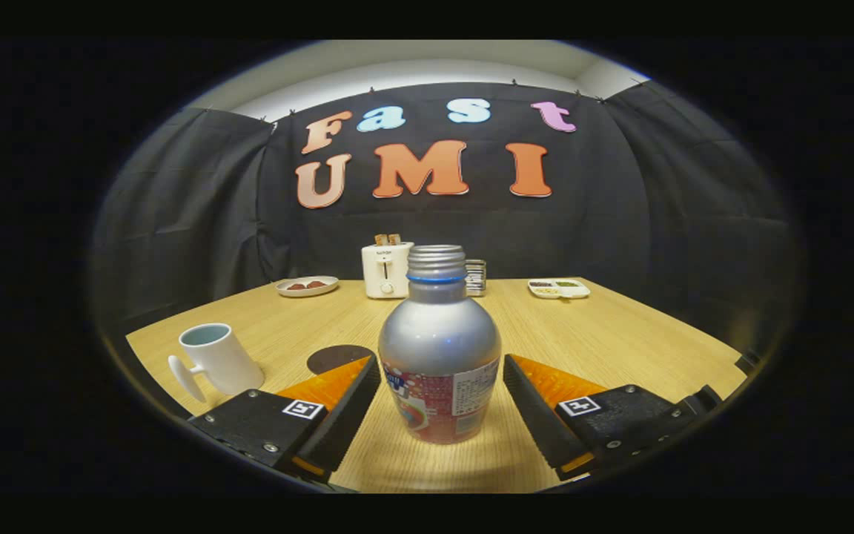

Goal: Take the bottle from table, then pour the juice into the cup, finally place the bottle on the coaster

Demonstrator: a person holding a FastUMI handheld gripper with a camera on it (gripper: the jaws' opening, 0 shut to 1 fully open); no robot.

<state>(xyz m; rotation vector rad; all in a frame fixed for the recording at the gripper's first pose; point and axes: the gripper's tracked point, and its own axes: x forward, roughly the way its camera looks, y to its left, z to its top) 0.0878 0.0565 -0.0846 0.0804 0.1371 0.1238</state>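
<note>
The bottle [439, 348] is standing upright on the table [620, 334], sitting between the two fingers of the gripper [442, 397], which are spread wide and showing a thin gap on either side of the body, so nothing is being gripped yet. It is a silvery metal bottle with a threaded, uncapped neck, a blue ring beneath the threads and a red printed label around its lower half.

The main risk, as I am judging it: one finger arriving first would be pushing the bottle sideways, and with the mouth open (no cap in sight) juice could be slopping out.

The coaster [338, 357], a dark disc, is lying at about ten o'clock from the bottle, just beyond the left finger, and the cup [218, 360] is standing further out at nine o'clock.
</note>
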